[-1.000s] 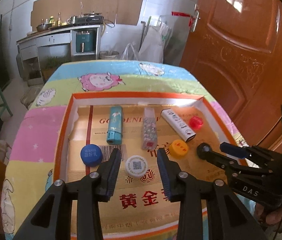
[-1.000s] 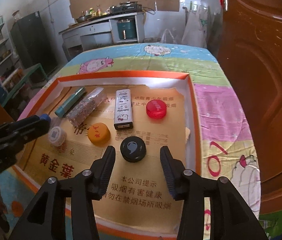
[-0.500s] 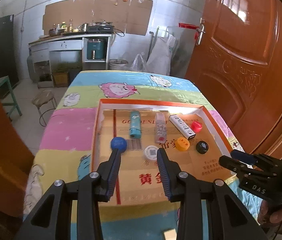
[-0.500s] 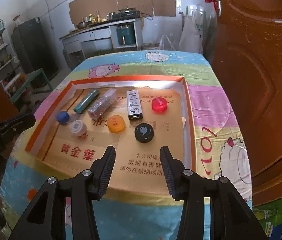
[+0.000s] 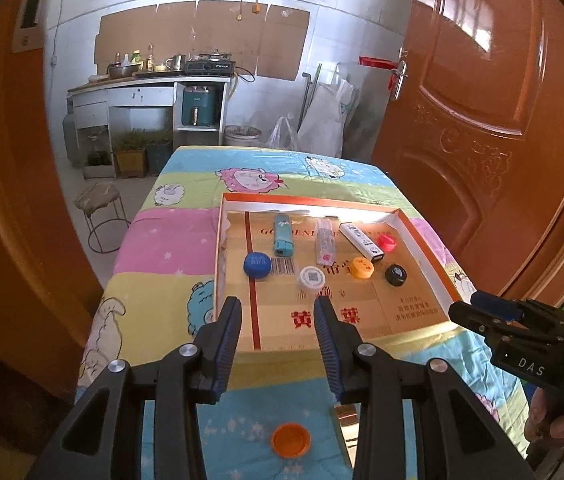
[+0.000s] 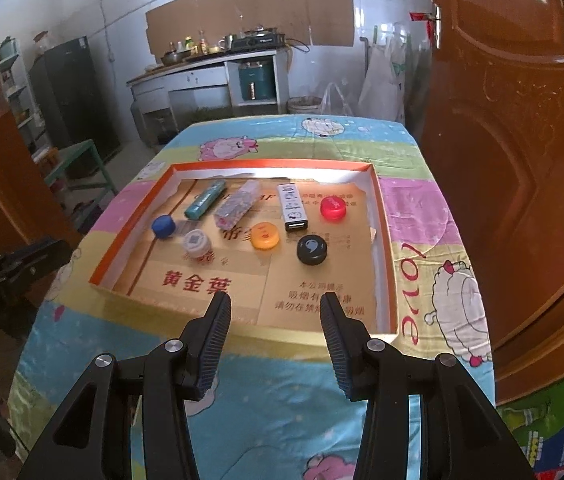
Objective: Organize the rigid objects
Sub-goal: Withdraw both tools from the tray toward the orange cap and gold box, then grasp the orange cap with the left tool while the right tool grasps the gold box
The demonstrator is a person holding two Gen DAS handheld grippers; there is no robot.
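An orange-rimmed cardboard tray [image 5: 429, 248] [image 6: 379, 208] lies on the table. In it are a teal lighter [image 5: 283, 235] [image 6: 204, 199], a clear glitter lighter [image 5: 325, 240] [image 6: 238, 205], a white lighter [image 5: 361, 240] [image 6: 293, 207], and blue [image 5: 257, 265] [image 6: 162, 226], white [image 5: 311, 278] [image 6: 196, 243], orange [image 5: 362, 268] [image 6: 264, 235], black [image 5: 395, 275] [image 6: 311, 250] and red [image 5: 386, 242] [image 6: 333, 208] caps. My left gripper [image 5: 278, 320] is open and empty, held back over the tray's near edge. My right gripper [image 6: 276, 314] is open and empty, also near the front edge.
Another orange cap [image 5: 290, 440] lies on the cartoon-print tablecloth [image 6: 321, 420] in front of the tray, beside a small brown piece [image 5: 345, 414]. A wooden door [image 5: 481, 120] stands close on the right. A stool [image 5: 102, 204] and kitchen counter [image 5: 150, 84] are beyond the table.
Both grippers have pulled back and up from the tray, staying open and empty. The objects in the tray have not moved.
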